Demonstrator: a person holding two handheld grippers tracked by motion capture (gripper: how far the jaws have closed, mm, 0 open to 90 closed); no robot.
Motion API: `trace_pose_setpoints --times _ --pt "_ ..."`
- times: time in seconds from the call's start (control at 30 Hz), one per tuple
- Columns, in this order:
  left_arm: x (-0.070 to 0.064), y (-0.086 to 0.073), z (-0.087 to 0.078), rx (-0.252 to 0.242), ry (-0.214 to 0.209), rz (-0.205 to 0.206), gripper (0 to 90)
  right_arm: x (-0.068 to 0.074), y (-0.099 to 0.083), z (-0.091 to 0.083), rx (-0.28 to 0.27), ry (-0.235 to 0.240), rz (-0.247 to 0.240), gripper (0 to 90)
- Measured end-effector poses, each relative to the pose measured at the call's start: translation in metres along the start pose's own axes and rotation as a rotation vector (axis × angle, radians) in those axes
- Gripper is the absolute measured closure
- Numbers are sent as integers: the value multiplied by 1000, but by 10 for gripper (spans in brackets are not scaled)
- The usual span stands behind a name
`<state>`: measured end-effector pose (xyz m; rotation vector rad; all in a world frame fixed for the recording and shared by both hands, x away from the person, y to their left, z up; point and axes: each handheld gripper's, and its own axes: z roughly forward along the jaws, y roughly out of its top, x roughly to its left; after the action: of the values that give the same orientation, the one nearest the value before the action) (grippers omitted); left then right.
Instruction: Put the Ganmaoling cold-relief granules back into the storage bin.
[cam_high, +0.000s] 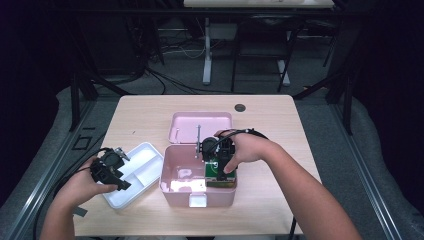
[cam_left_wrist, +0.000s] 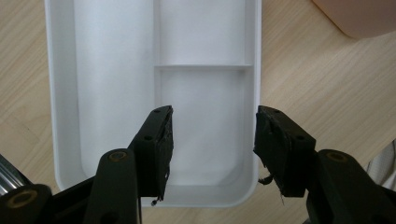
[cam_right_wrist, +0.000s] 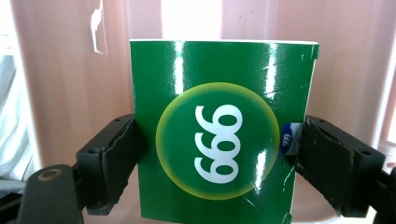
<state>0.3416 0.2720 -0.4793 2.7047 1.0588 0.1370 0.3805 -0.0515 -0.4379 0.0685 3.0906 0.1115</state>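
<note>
Between my right gripper (cam_right_wrist: 212, 154) jaws: green box (cam_right_wrist: 224, 130), clamped by both sides, inside pink bin (cam_high: 197, 182). Probably lowering; I'd keep box level, release near floor. Left gripper (cam_left_wrist: 212, 144) spread, nothing held, above white tray (cam_left_wrist: 60, 93).

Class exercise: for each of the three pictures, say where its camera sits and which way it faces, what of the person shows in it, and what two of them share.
High view: above the person's side, facing forward and down on the table; both forearms and hands show.
Left gripper view: on the left gripper, looking down on the white tray between its open jaws.
Right gripper view: on the right gripper, facing into the pink box, jaws clamping the green packet.
Shared: the high and left gripper views both show the tray.
</note>
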Motion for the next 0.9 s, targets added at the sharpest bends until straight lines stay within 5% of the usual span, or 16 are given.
trace_pose_setpoints --times 0.53,0.9 --pt "0 1 2 5 -2 2 470 -4 0 18 4 6 23 156" --pt "0 1 3 8 -2 3 470 -4 2 27 30 -12 -18 152"
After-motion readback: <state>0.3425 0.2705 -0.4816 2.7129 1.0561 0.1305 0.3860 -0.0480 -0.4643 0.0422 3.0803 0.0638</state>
